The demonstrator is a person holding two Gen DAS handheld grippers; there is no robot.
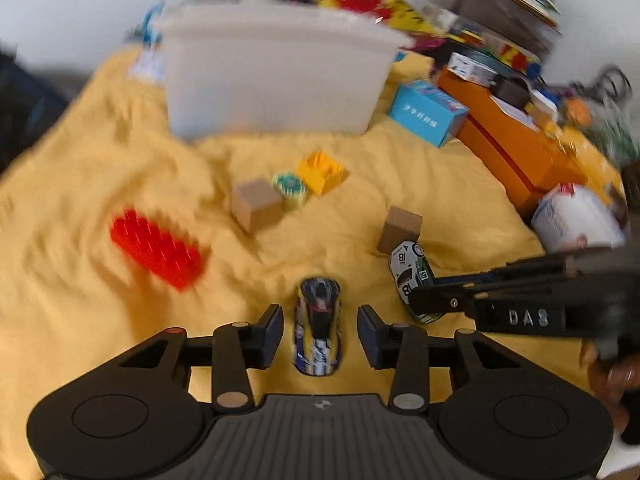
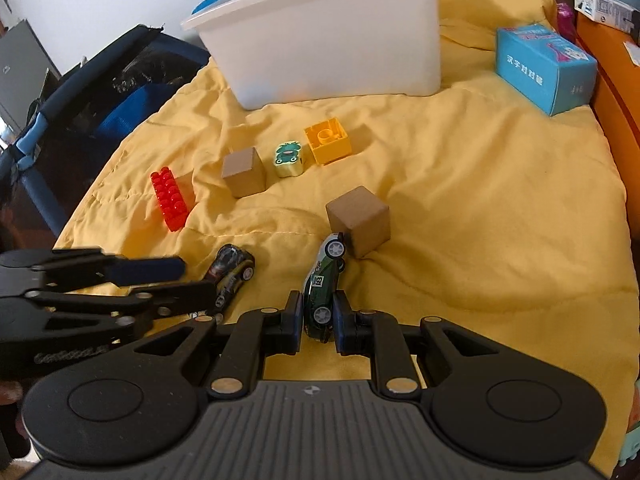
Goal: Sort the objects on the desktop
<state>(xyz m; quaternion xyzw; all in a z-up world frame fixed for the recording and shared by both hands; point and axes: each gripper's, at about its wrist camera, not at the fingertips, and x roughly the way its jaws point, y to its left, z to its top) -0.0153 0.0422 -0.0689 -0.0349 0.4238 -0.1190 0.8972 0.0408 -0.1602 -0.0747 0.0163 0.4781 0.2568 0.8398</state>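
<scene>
Plainly, the right gripper (image 2: 318, 316), marked "DAS", clamps the green toy car (image 2: 322, 284) numbered 81 beside a wooden cube (image 2: 358, 220); the left gripper (image 1: 320, 336) stands apart around the yellow toy car (image 1: 319, 328) on the yellow cloth (image 2: 480, 240).

Left tool (image 1: 320, 336) points steeply down, its jaws standing apart and pressing on nothing. Right tool (image 2: 318, 320) also angles down, its jaws clamped tight, close beside the left.

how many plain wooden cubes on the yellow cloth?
2. One brown wooden cube sits left of the small frog-print block; the other wooden cube stands just past the green number-81 toy car. More may be hidden inside the white plastic bin.
</scene>
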